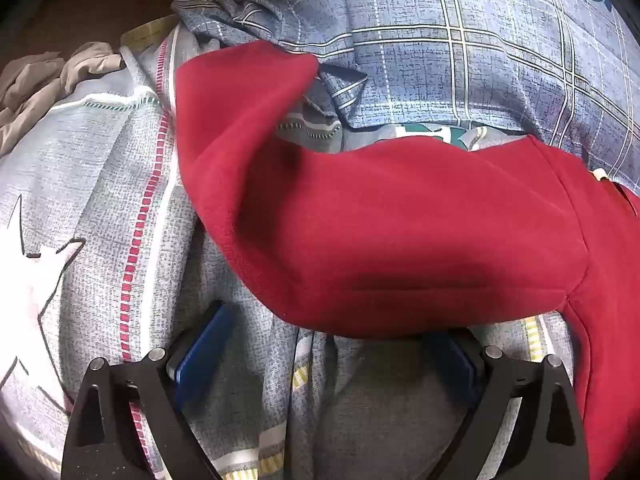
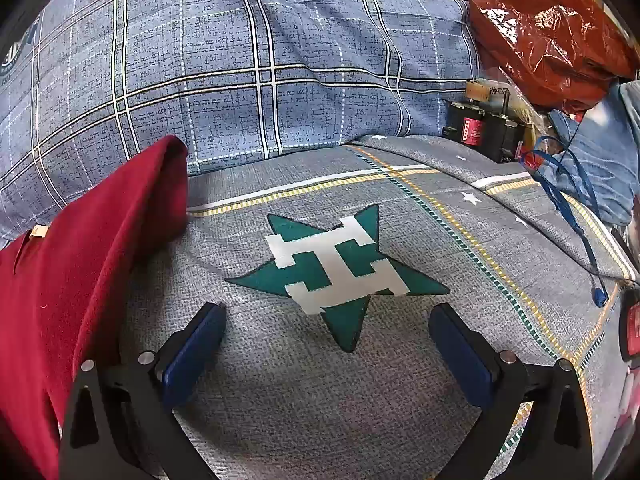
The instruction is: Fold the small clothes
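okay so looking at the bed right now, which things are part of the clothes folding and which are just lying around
Part of the job:
red garment
left tool, open
right tool, open

Just lying about:
grey crumpled cloth
orange plastic bag
blue cord
black and red device
plaid pillow

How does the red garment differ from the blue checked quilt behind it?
The red garment is plain, solid red; the blue checked quilt carries pale crossing lines. The garment is a small piece lying folded over on the grey bedsheet; the quilt is far bigger, bunched up behind it. Both are soft cloth on the same bed.
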Action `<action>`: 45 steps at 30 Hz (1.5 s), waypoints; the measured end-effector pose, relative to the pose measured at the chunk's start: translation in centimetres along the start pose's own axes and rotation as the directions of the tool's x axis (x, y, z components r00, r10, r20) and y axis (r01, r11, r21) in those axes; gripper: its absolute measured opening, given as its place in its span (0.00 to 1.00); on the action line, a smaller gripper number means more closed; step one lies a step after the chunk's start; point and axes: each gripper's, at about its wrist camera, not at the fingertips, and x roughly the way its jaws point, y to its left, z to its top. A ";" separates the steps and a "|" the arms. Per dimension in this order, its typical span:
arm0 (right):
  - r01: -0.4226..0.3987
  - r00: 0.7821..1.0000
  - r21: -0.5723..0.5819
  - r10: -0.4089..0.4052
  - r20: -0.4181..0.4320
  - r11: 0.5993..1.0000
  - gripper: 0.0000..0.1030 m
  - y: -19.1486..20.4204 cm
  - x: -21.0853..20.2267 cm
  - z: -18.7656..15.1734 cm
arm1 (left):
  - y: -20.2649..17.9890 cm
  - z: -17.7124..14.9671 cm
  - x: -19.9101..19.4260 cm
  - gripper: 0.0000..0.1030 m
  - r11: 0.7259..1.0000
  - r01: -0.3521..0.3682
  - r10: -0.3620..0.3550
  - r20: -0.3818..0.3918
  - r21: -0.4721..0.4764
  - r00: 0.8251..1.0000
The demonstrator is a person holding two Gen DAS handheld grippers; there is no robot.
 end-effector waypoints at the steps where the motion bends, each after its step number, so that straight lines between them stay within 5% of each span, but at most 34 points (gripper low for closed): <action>1: 0.000 1.000 0.000 0.000 0.000 1.000 1.00 0.0 0.0 0.0 | 0.0 0.0 0.0 0.93 1.000 0.000 0.000 0.000 0.000 1.000; 26: 0.010 1.000 0.013 -0.010 -0.013 1.000 1.00 0.2 0.3 -0.6 | 0.2 0.2 -1.0 0.92 0.998 0.007 -0.011 -0.049 -0.070 0.999; 34: -0.050 0.997 0.010 0.049 0.053 0.999 1.00 0.5 -8.1 -3.5 | -0.7 -1.3 -8.3 0.92 0.997 0.069 -0.071 0.105 0.020 0.992; 45: -0.005 0.986 -0.083 0.019 0.166 0.997 1.00 0.2 -21.1 -6.5 | -0.2 -3.8 -13.5 0.92 0.984 0.177 -0.175 0.163 0.004 0.971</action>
